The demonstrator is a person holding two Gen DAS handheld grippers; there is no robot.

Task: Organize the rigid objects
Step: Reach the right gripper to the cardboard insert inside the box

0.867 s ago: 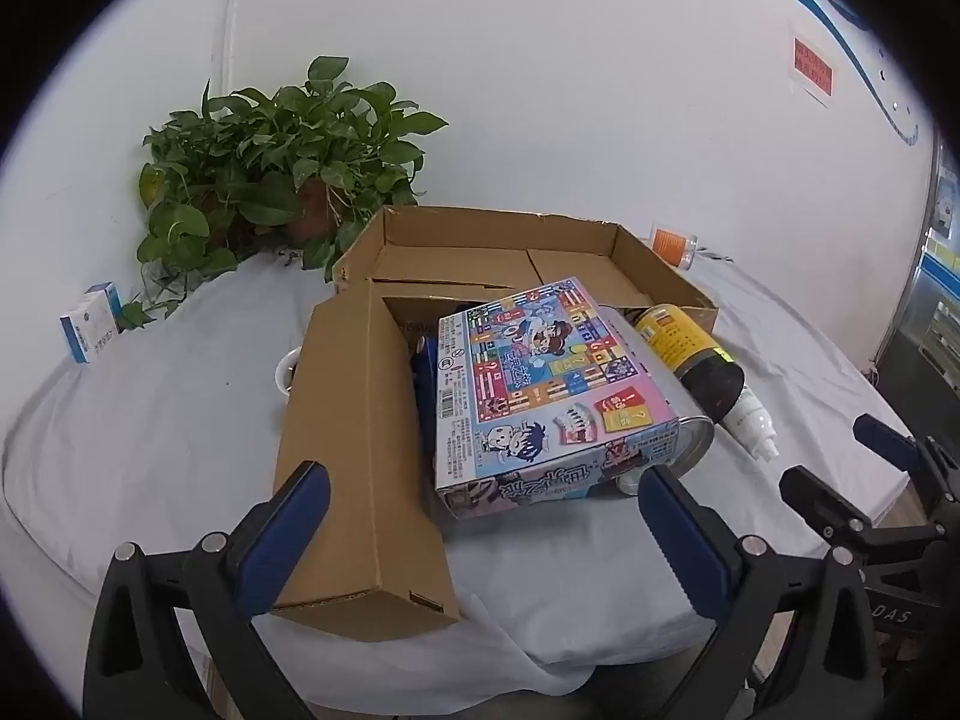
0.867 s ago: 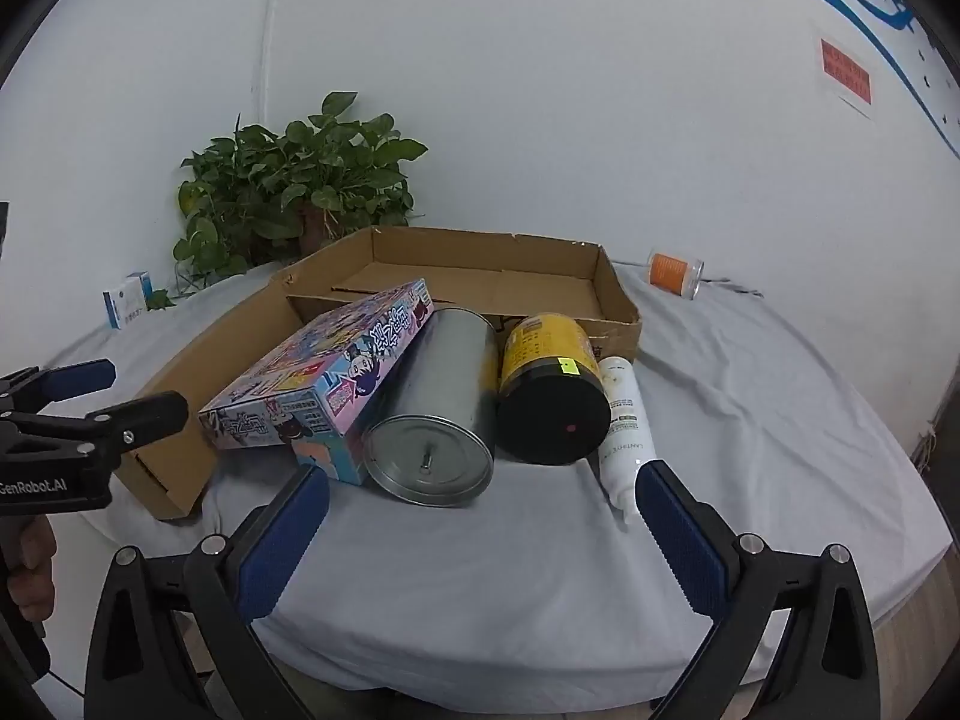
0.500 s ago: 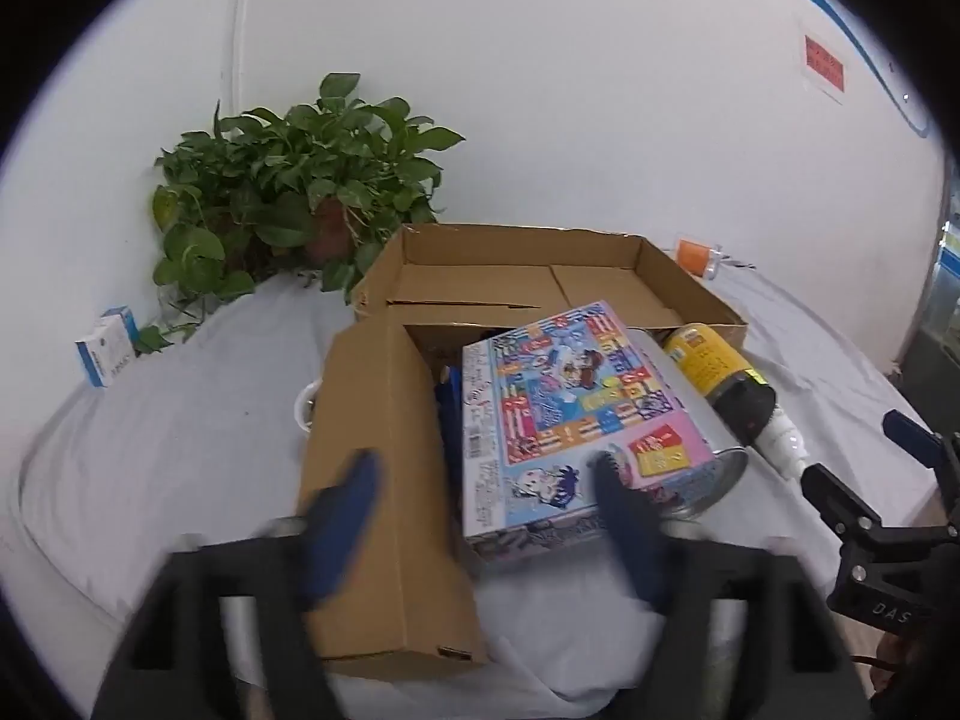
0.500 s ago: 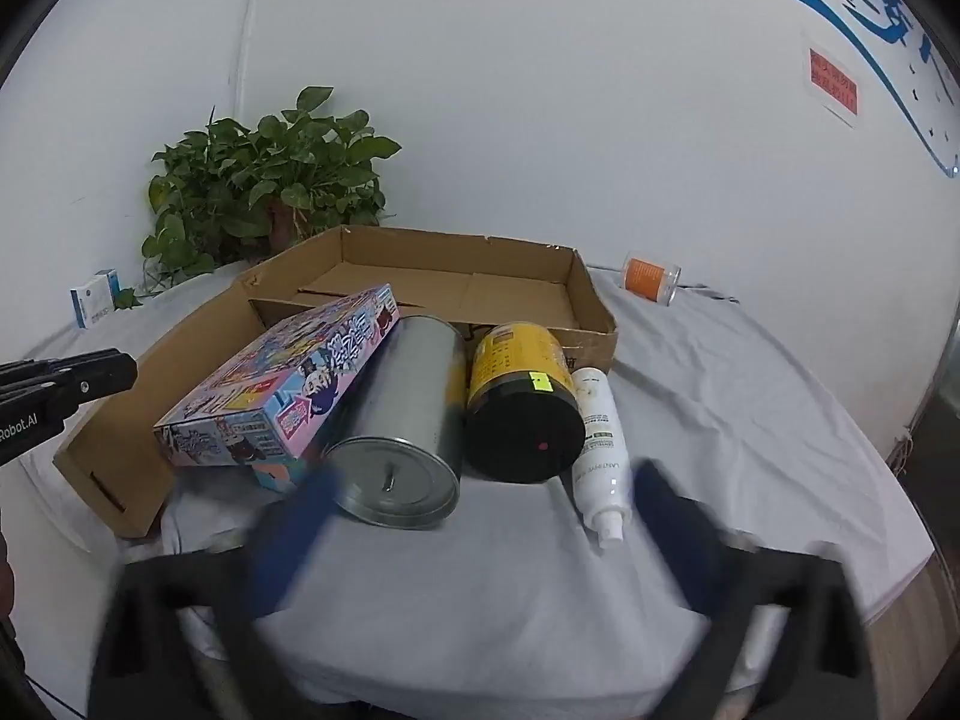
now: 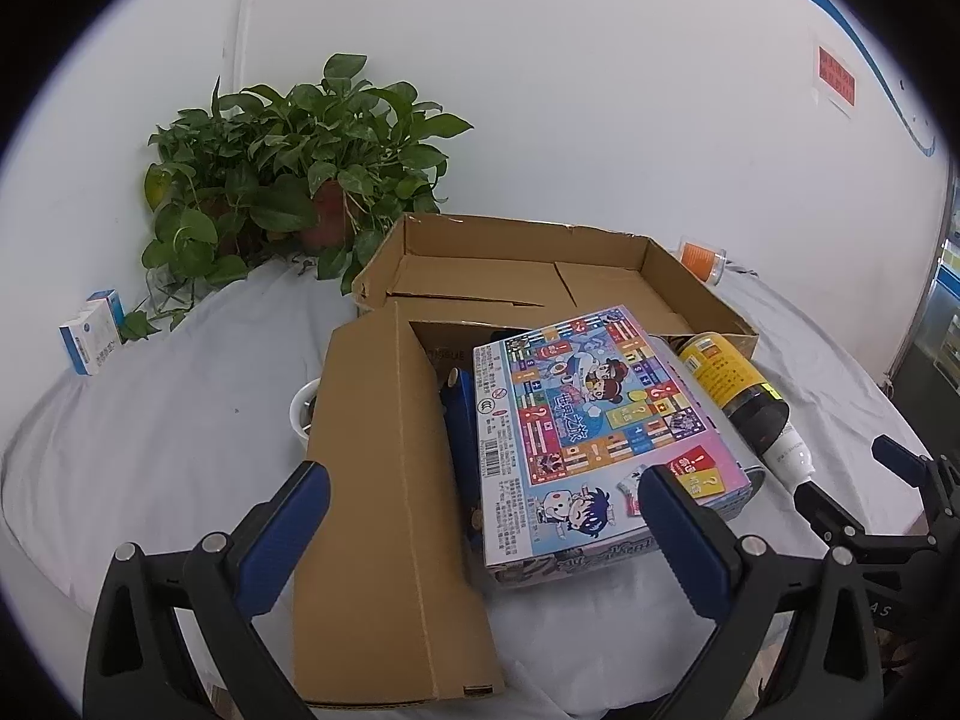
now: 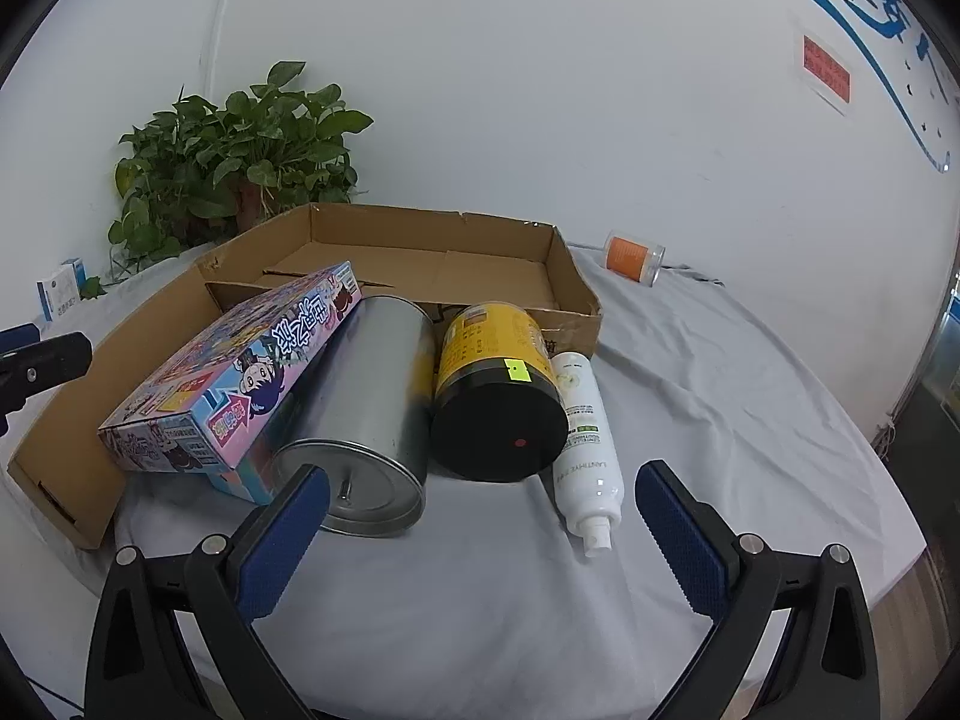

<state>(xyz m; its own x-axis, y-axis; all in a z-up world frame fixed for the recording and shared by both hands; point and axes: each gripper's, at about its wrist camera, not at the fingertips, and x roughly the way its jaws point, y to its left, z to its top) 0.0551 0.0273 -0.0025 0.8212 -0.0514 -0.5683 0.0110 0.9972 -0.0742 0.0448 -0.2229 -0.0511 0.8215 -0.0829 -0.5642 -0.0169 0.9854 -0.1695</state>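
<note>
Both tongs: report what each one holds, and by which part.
Nothing is held. The left tongs stand open before the game box, and the right tongs stand open short of the metal can.

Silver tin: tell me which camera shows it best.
The right wrist view. There the silver tin lies on its side in full, lid toward the camera, beside the game box. The left wrist view shows only a sliver of its rim behind that box.

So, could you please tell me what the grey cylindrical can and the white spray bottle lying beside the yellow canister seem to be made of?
The grey cylindrical can looks like bare metal, probably tinplate: dull brushed sheen, rolled rim, small knob on its lid. The white spray bottle has a smooth, glossy coat with printed text; plastic or coated aluminium, I cannot tell which.
</note>
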